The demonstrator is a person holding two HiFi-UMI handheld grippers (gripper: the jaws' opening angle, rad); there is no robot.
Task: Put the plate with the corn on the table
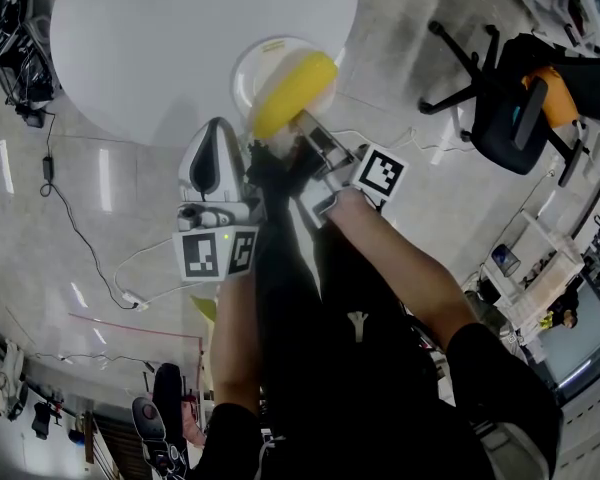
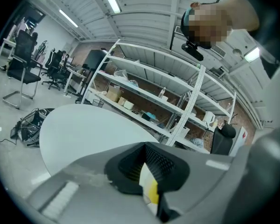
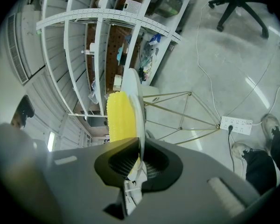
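Note:
A clear plate (image 1: pixel 255 68) carrying a yellow corn cob (image 1: pixel 292 93) hangs over the near edge of the round white table (image 1: pixel 160 38). My right gripper (image 1: pixel 305 128) is shut on the plate's near rim. In the right gripper view the plate (image 3: pixel 132 90) stands edge-on between the pads of the right gripper (image 3: pixel 139 155), with the corn (image 3: pixel 119 118) on its left face. My left gripper (image 1: pixel 218 133) is just left of the plate and apart from it. In its own view the left gripper (image 2: pixel 147 146) has its jaw tips together and faces the table (image 2: pixel 84 125).
A black office chair (image 1: pixel 510 108) stands on the floor to the right, and a cable (image 1: pixel 70 218) runs across the floor at left. A power strip (image 3: pixel 236 123) lies near thin gold table legs (image 3: pixel 177 111). White shelving (image 2: pixel 168 101) stands behind the table.

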